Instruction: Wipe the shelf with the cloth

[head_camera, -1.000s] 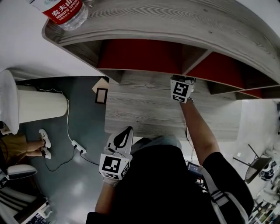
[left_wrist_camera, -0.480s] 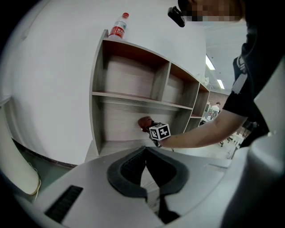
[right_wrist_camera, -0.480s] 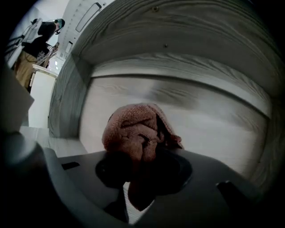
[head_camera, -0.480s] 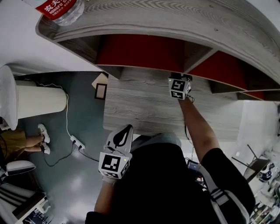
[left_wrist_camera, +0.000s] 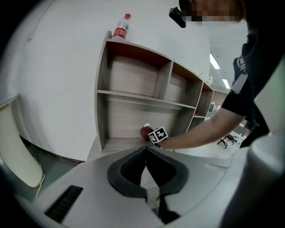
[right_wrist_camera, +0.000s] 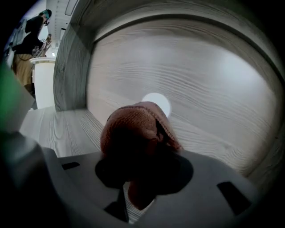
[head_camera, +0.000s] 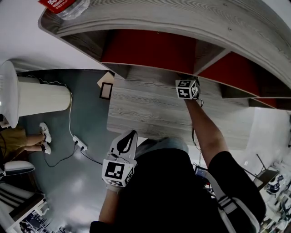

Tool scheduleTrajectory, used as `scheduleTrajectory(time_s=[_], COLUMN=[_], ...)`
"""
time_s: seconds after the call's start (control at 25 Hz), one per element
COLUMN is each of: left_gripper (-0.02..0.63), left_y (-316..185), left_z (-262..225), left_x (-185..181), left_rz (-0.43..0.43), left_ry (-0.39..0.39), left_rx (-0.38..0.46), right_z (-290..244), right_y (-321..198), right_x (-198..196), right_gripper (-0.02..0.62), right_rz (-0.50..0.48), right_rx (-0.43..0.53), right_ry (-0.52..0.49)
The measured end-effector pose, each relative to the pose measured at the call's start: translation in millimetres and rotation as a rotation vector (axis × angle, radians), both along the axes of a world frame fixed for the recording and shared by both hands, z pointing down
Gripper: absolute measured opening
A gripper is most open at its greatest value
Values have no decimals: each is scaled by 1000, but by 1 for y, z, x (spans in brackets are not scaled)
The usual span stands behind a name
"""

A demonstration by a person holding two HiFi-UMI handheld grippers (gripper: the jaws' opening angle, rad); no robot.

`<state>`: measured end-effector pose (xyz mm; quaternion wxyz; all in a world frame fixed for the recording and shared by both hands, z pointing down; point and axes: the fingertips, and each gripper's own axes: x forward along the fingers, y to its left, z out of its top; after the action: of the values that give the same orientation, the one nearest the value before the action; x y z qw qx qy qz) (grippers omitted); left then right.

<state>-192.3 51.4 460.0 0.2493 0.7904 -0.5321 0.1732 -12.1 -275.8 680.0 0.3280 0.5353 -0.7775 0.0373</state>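
Barely shifted from a second ago, the cloth [right_wrist_camera: 133,129] sits bunched and reddish deep in the lower bay of the shelf [head_camera: 150,113], close to its back panel [right_wrist_camera: 200,89]. My right gripper [right_wrist_camera: 140,156] is clenched on it, arm reaching in under the upper board. My left gripper [left_wrist_camera: 145,153] hangs low by my side, jaws together on nothing. I judge the wiping is under way; next I should press the cloth down and sweep it sideways along the board.

Bottle [head_camera: 63,7] cut off at head view's top edge; cloth [right_wrist_camera: 129,127] covers right tongs [right_wrist_camera: 136,156] tips.
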Motion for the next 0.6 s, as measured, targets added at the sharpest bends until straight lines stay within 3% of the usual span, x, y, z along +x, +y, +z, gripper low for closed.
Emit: scheduleTrajectory(time_s=[0.28, 0.6], left_gripper=[6, 6], left_y=[-1, -3], left_z=[2, 4], left_x=[12, 38], left_rz=[19, 85], left_ry=[-3, -7], left_rx=[-6, -12], right_z=[28, 24], right_y=[3, 5], right_x=[52, 135], right_gripper=[118, 120], right_rz=[117, 234], right_rx=[-135, -114], right_ry=[-25, -10])
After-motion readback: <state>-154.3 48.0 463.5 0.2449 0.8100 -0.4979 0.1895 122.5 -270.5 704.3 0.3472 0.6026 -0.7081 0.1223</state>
